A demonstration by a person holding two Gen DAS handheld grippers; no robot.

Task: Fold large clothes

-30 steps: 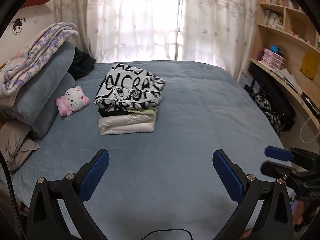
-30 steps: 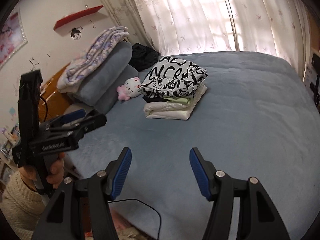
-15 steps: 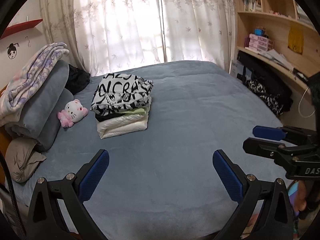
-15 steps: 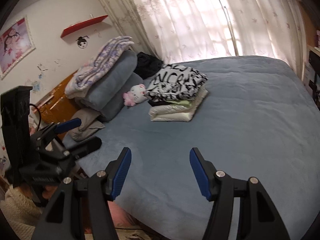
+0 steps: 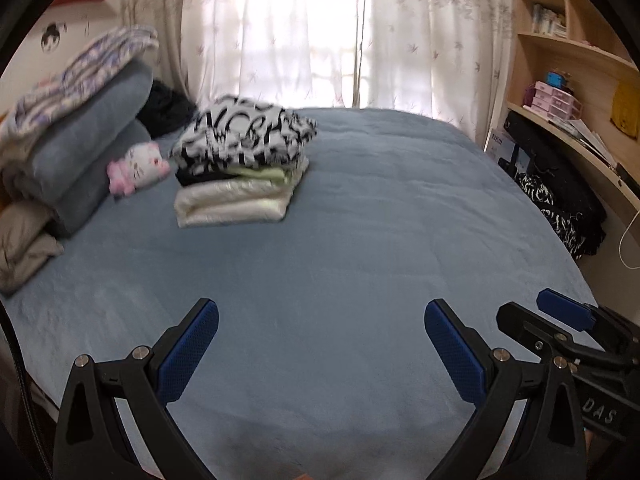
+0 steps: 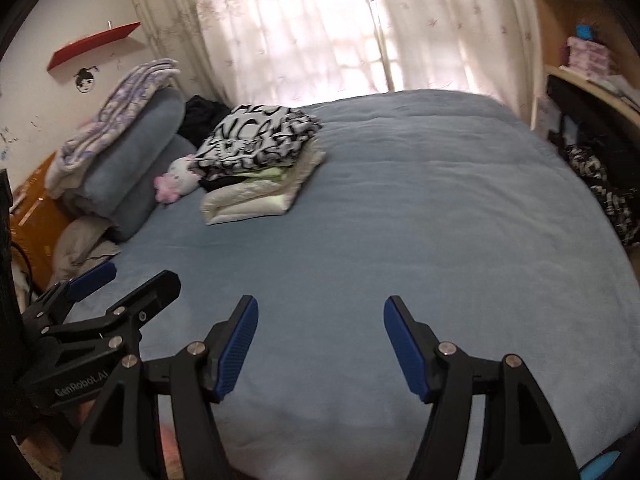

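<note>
A stack of folded clothes (image 5: pixel 240 172), black-and-white patterned on top and cream at the bottom, lies on the blue bed (image 5: pixel 360 260) at the far left. It also shows in the right wrist view (image 6: pixel 260 164). My left gripper (image 5: pixel 320 340) is open and empty above the bed's near edge. My right gripper (image 6: pixel 320 336) is open and empty there too. The right gripper shows at the lower right of the left wrist view (image 5: pixel 560 332), and the left gripper at the lower left of the right wrist view (image 6: pixel 100 300).
Rolled grey-blue bedding (image 5: pixel 80 160) with a floral blanket and a pink-white plush cat (image 5: pixel 136 168) lie at the bed's left. Dark clothes (image 5: pixel 560 204) hang under wooden shelves (image 5: pixel 568 80) at the right. Curtains (image 5: pixel 340 32) cover the far window.
Both cameras swung and drew closer to the bed; the clothes stack now sits larger in view. Both grippers stay open and empty.
</note>
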